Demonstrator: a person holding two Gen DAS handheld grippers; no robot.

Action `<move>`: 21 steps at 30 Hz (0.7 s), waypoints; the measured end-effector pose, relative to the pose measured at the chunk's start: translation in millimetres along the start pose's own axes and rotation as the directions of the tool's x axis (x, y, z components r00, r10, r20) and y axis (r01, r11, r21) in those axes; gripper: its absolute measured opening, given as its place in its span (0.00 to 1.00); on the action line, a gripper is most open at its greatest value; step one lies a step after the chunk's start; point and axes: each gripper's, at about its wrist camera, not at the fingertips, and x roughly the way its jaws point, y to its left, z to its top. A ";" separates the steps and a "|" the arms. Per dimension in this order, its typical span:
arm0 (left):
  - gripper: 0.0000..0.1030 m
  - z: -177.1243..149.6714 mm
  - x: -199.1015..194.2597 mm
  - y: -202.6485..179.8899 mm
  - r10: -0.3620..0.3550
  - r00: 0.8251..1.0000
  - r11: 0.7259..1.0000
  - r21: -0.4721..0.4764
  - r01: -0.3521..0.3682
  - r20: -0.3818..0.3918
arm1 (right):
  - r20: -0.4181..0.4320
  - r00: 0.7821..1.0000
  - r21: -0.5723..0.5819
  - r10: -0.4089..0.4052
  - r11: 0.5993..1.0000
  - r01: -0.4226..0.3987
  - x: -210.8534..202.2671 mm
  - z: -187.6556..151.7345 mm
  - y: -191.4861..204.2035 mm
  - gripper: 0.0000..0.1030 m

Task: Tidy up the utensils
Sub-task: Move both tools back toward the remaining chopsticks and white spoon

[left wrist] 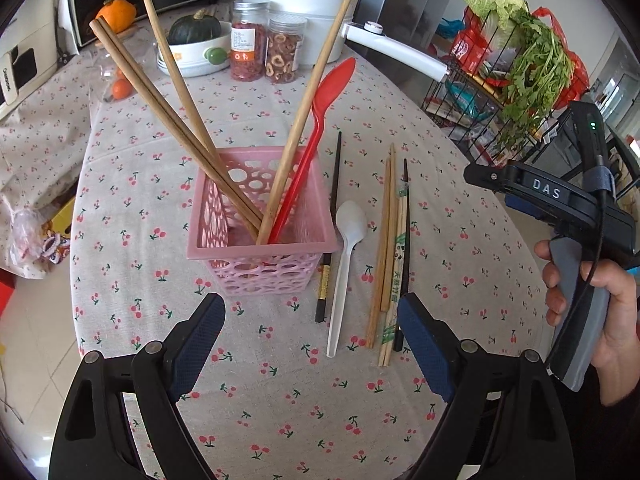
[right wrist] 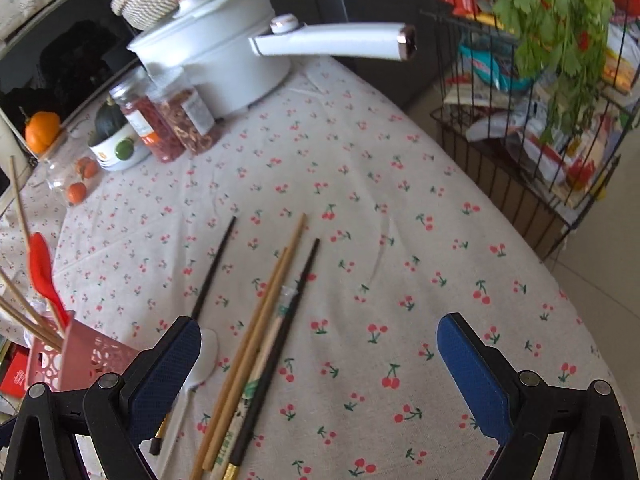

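A pink perforated basket (left wrist: 260, 236) stands on the cherry-print tablecloth (left wrist: 280, 400) and holds several long wooden chopsticks (left wrist: 176, 120) and a red spoon (left wrist: 316, 136). Right of it lie a black chopstick (left wrist: 330, 232), a white plastic spoon (left wrist: 346, 264), wooden chopsticks (left wrist: 384, 248), a paper-wrapped pair (left wrist: 394, 280) and another black chopstick (left wrist: 404, 256). My left gripper (left wrist: 312, 340) is open and empty, just in front of them. My right gripper (right wrist: 318, 364) is open and empty above the loose chopsticks (right wrist: 256, 344) and white spoon (right wrist: 200, 368); the basket (right wrist: 80, 352) is at its left.
A white pot (left wrist: 296, 4) with a long handle (left wrist: 396, 50), two jars (left wrist: 264, 48), a bowl with a green squash (left wrist: 192, 40) and oranges stand at the table's far side. A wire rack (left wrist: 500, 92) with greens and packets stands off the right edge.
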 end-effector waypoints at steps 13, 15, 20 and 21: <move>0.87 0.4 -2.5 -7.9 -0.034 0.999 0.999 0.032 0.034 -0.007 | -0.128 0.985 -0.068 -0.112 0.992 0.104 80.3 26.8 9.8 0.95; 0.87 -1.3 -3.7 -7.6 -0.037 0.999 0.999 0.038 0.038 -0.004 | -0.117 0.983 -0.096 -0.145 0.986 0.134 88.5 31.3 13.8 0.89; 0.87 -6.6 -7.3 -14.6 -0.045 0.999 0.996 0.075 0.044 0.006 | -0.142 0.976 -0.094 -0.167 0.983 0.155 106.2 34.6 13.4 0.72; 0.87 -7.3 -7.8 -16.9 -0.046 0.999 0.995 0.084 0.045 0.007 | -0.134 0.977 -0.106 -0.168 0.982 0.155 106.1 34.9 15.6 0.68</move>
